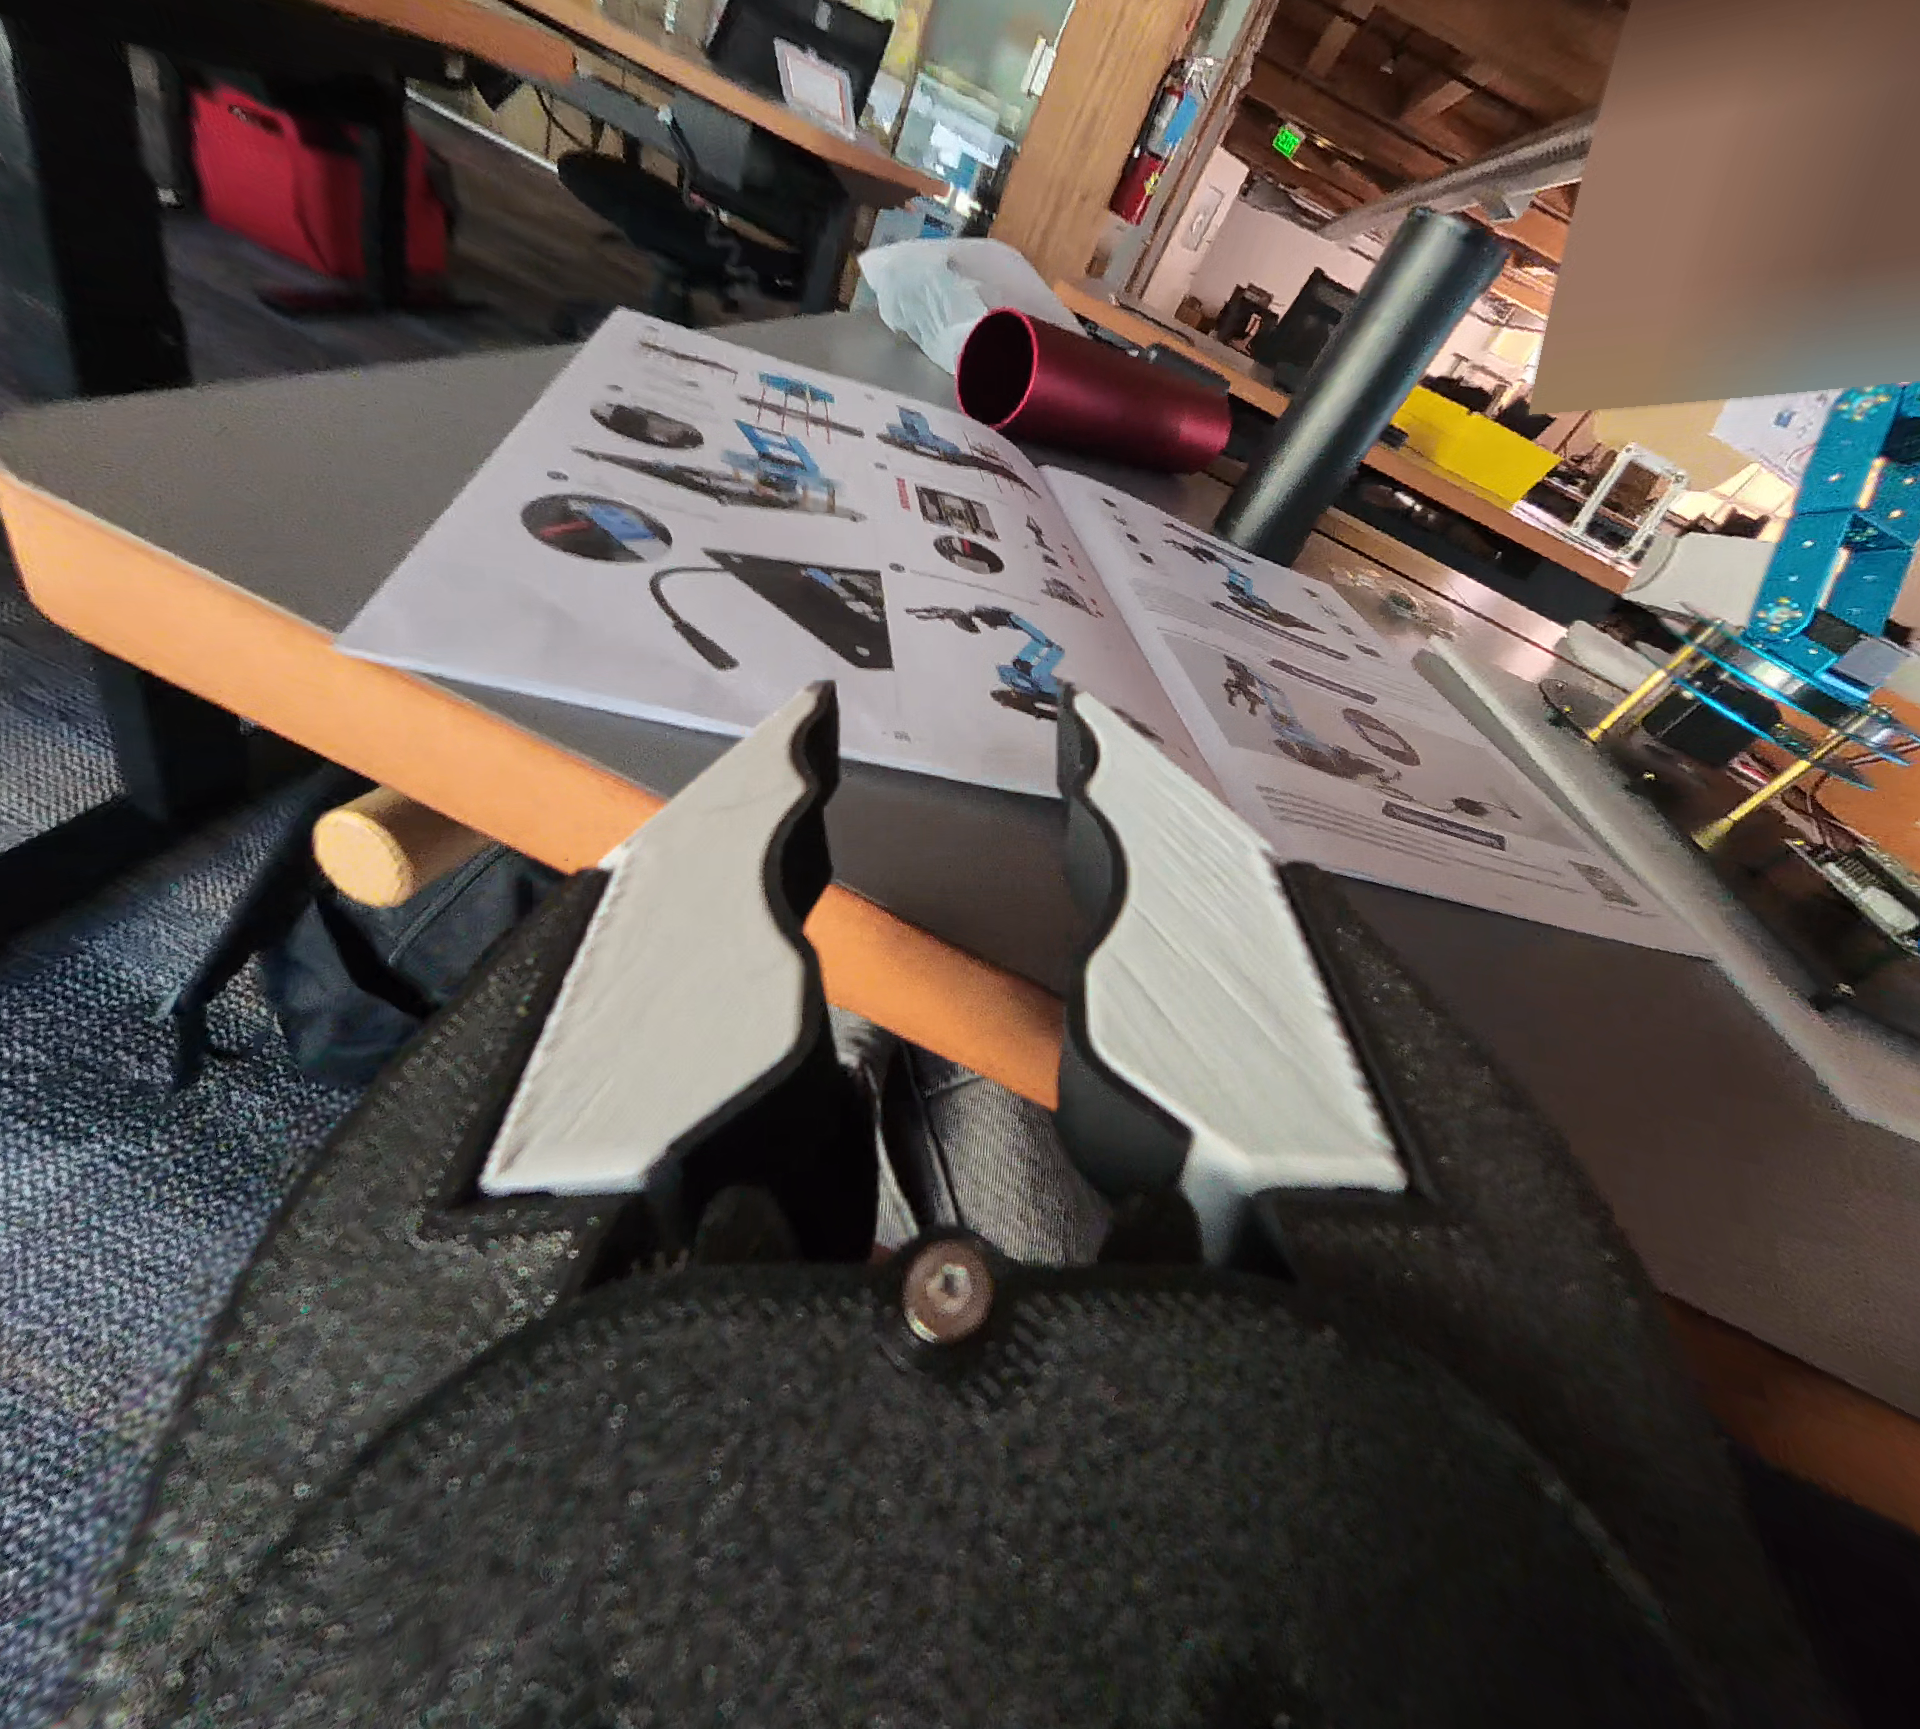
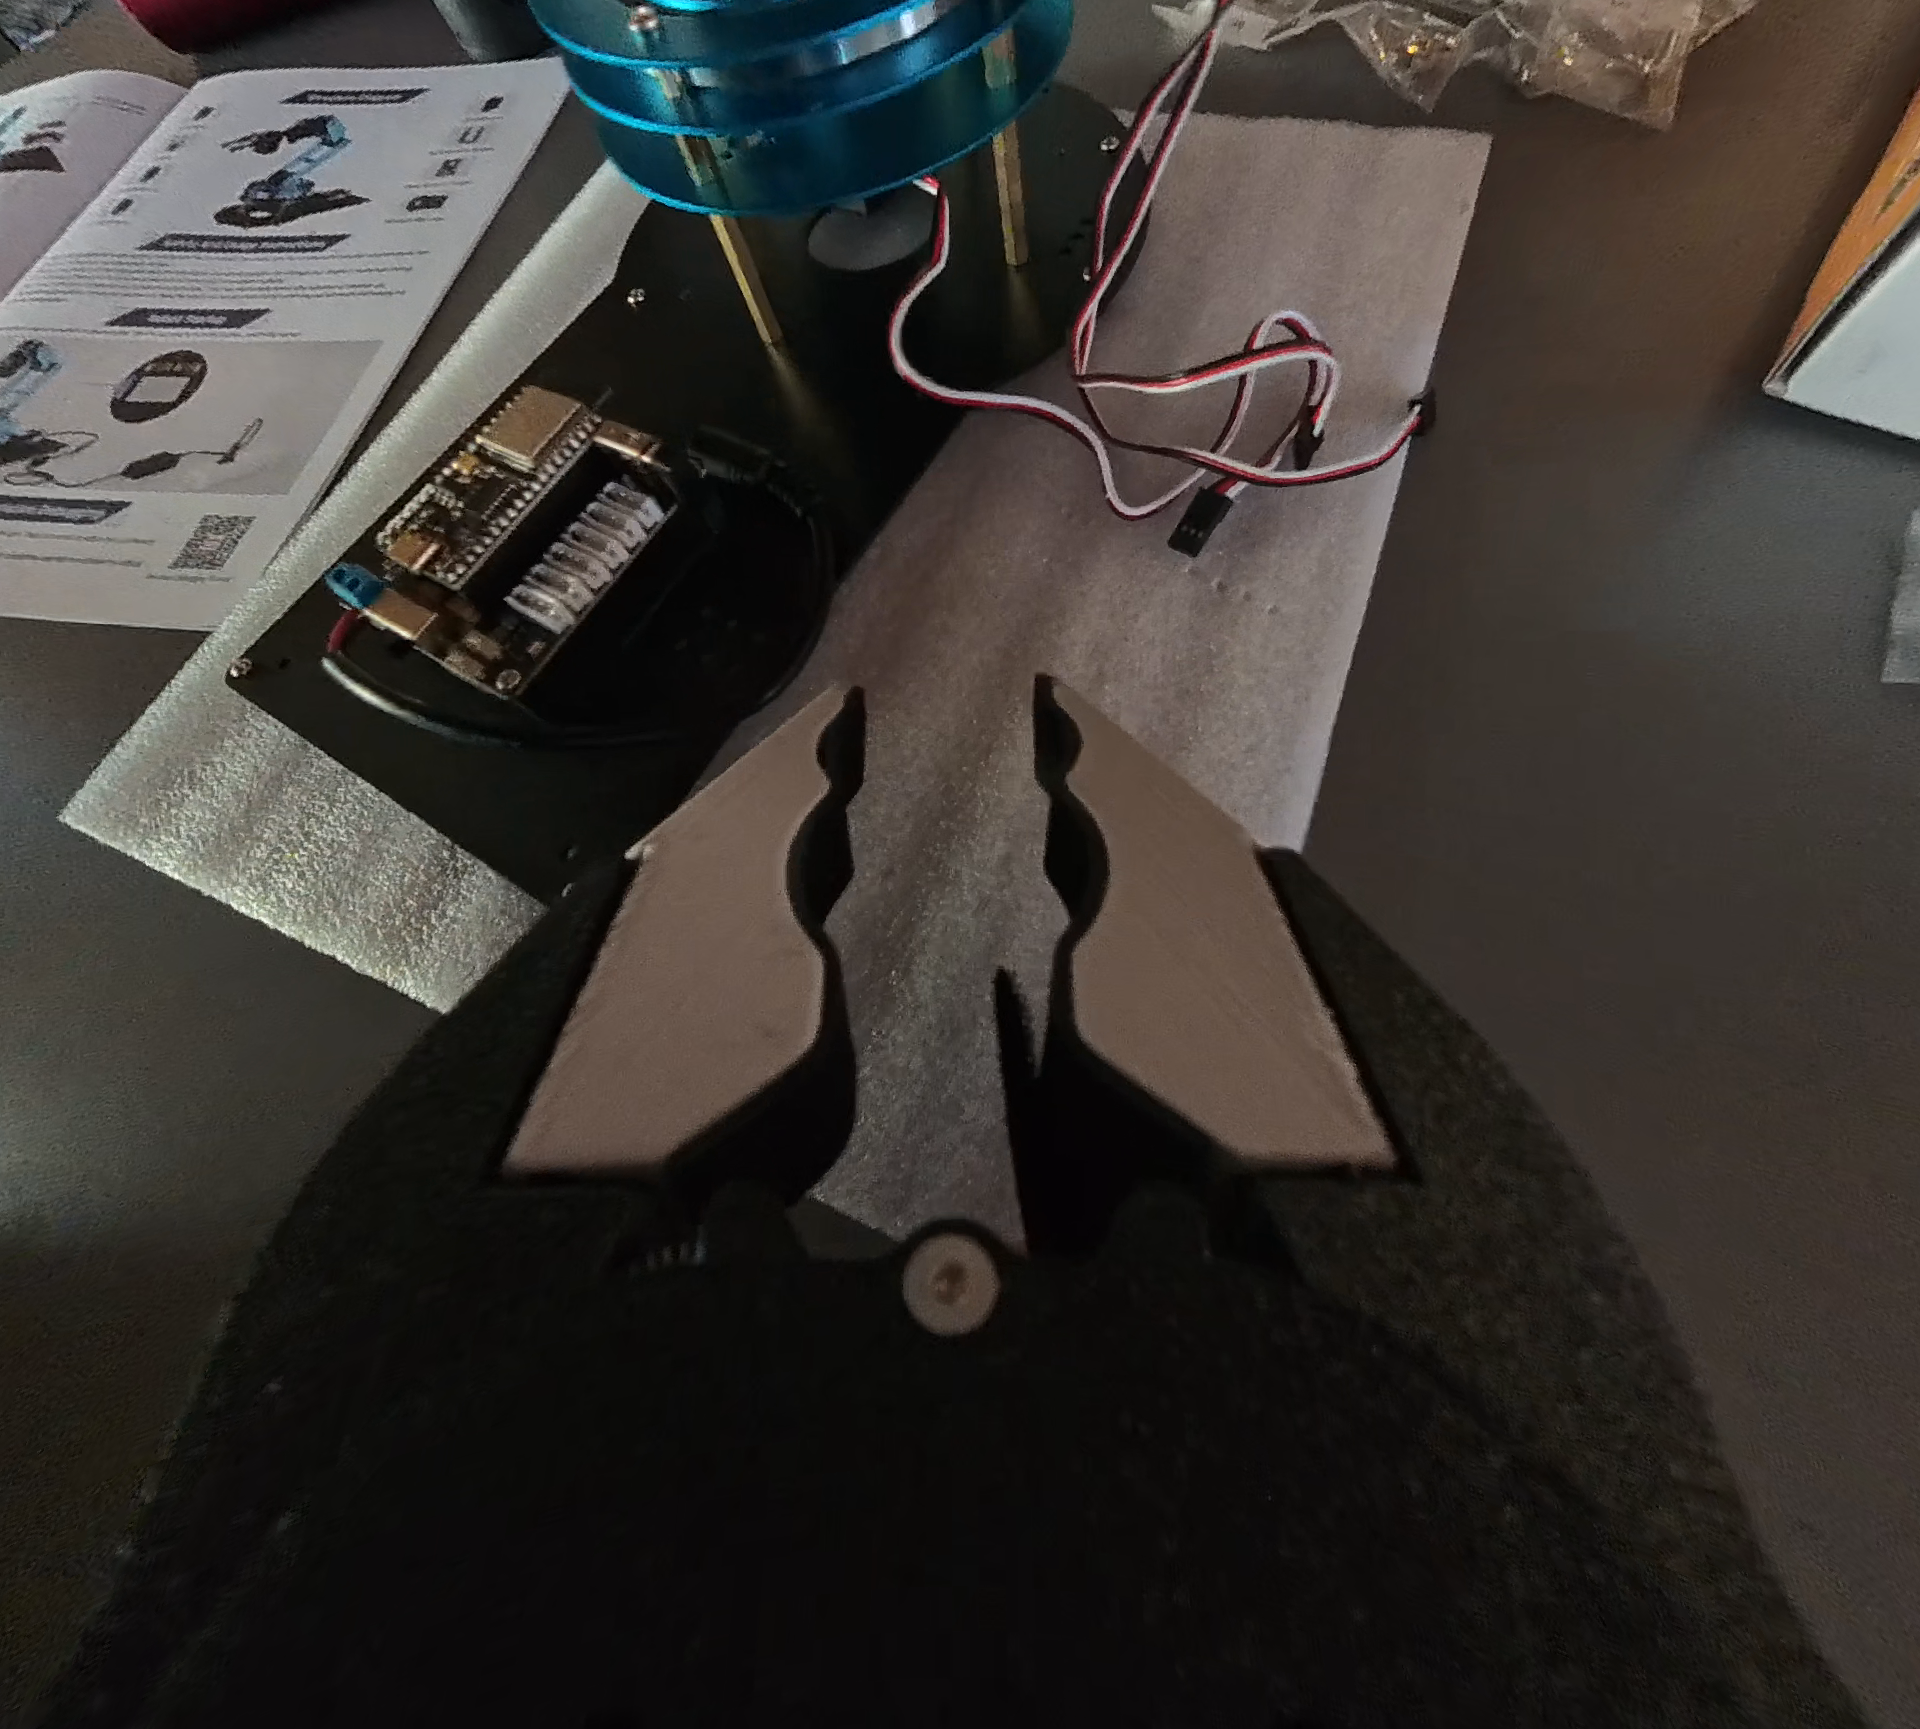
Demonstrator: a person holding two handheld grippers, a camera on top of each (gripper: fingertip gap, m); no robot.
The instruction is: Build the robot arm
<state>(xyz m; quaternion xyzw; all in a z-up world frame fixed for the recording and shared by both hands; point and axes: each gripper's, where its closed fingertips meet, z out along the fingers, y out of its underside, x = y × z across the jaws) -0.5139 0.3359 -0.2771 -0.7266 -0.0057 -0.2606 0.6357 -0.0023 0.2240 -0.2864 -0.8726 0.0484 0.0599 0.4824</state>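
My left gripper (image 1: 945,713) is open and empty, held low at the desk's wooden front edge (image 1: 436,734), its tips over the near edge of an open instruction booklet (image 1: 790,536). My right gripper (image 2: 948,703) is open and empty above a white foam sheet (image 2: 1195,599). Ahead of it stands a blue metal robot-arm base (image 2: 810,38) on brass standoffs over a black plate (image 2: 727,599) that carries a circuit board (image 2: 520,526). Loose red, white and black servo wires (image 2: 1205,412) lie on the foam to the front right. The blue arm also shows in the left wrist view (image 1: 1829,557).
A dark red tube (image 1: 1091,396) lies behind the booklet, beside a black upright post (image 1: 1351,391). Small clear bags of parts (image 2: 1507,17) lie at the back right. A box corner (image 2: 1860,297) sits at the right edge. The booklet (image 2: 208,308) lies left of the foam. My hands' fingertips stand some 50 centimetres from each other.
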